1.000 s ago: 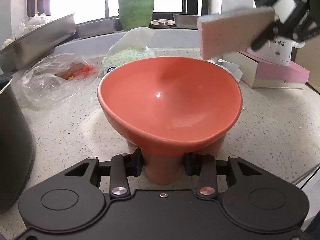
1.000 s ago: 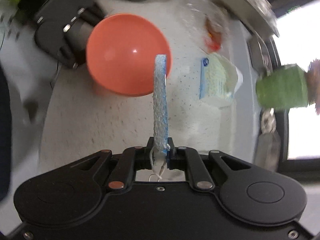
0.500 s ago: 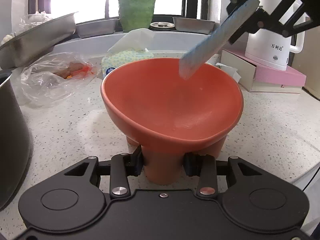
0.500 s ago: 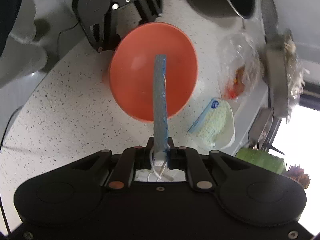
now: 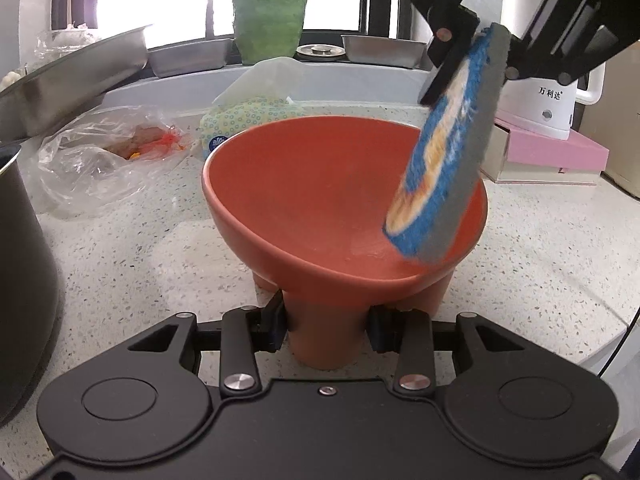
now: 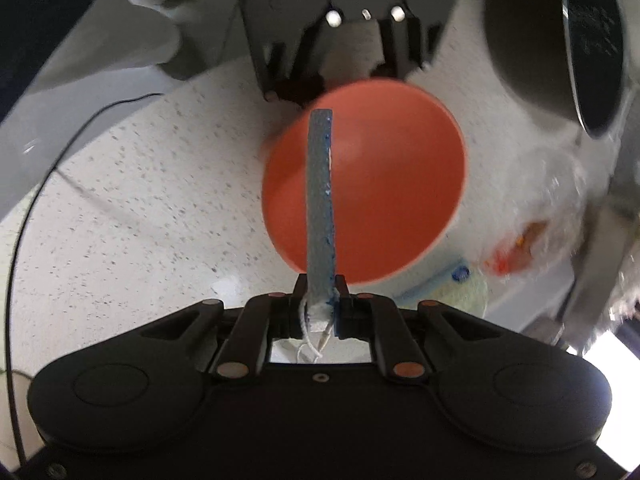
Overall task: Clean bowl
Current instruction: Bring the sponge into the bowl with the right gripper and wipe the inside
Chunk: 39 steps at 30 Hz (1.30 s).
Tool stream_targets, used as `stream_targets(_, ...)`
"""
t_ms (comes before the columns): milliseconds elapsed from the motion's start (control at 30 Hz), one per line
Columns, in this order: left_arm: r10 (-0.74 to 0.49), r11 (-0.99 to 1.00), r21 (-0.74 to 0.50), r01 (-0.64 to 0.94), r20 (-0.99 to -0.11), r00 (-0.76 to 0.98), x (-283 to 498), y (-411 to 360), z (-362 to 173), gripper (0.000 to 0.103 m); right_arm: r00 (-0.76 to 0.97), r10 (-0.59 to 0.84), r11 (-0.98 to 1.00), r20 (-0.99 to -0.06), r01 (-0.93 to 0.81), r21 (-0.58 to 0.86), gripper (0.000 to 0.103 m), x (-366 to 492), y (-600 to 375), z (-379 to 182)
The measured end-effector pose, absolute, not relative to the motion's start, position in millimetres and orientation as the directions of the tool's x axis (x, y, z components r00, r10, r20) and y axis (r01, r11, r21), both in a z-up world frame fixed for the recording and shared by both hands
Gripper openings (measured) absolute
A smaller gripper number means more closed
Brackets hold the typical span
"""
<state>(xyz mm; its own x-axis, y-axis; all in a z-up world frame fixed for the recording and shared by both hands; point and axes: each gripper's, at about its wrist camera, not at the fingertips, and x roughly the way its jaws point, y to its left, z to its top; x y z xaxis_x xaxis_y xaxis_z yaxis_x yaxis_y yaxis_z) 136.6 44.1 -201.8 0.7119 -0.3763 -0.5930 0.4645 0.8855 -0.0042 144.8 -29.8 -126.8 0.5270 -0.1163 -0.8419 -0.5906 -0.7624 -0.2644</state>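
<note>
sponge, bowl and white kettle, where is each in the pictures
sponge (image 5: 448,148), left wrist view, on its blue and orange face
bowl (image 5: 312,196), left wrist view, on its inner wall
white kettle (image 5: 548,96), left wrist view, on its body by the label

The bowl (image 5: 312,200) looked like smooth, softly glossy terracotta-coloured ceramic or plastic. The sponge (image 5: 448,152) showed a rough grey scouring face and fuzzy blue cloth edge. The desk (image 5: 140,264) was speckled polished stone; the trays (image 5: 72,76) were brushed metal.
</note>
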Motion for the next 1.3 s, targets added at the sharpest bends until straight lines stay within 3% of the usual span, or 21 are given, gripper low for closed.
stream_targets(700,-0.375,0.884,0.000,0.468,-0.598,0.709,139,43,-202,0.038,0.464,-0.092,-0.724,-0.881,-0.638,-0.260,0.017,196,36,-113)
stream_targets(1300,-0.390,0.865,0.014,0.501,-0.611,0.689,143,43,-200,0.038,0.456,-0.123,-0.601,-0.882,-0.741,-0.299,0.017,237,30,-113)
